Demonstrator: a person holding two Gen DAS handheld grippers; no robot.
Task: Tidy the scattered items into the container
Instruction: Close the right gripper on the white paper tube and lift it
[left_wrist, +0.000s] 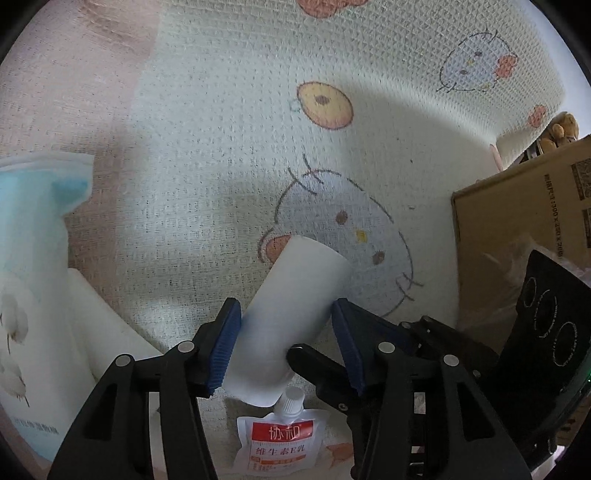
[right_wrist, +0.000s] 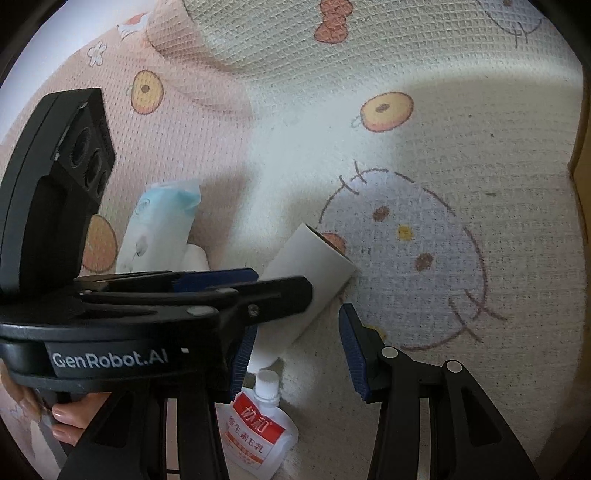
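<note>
A white paper roll (left_wrist: 291, 317) lies tilted on the patterned blanket (left_wrist: 236, 129). My left gripper (left_wrist: 282, 343) has its blue pads on either side of the roll; I cannot tell if they press it. A white spout pouch with a red label (left_wrist: 280, 443) lies just below the roll. My right gripper (right_wrist: 299, 354) is open over the roll's lower end (right_wrist: 291, 317) and the pouch (right_wrist: 255, 435). The left gripper's body (right_wrist: 122, 306) crosses in front of it. A cardboard box (left_wrist: 517, 236) stands at the right.
A blue and white tissue pack (left_wrist: 33, 288) lies at the left, with a white tube (left_wrist: 107, 332) beside it; the pack also shows in the right wrist view (right_wrist: 159, 229). A brown plush toy (left_wrist: 561, 129) sits behind the box. A hand (right_wrist: 70, 417) holds the left gripper.
</note>
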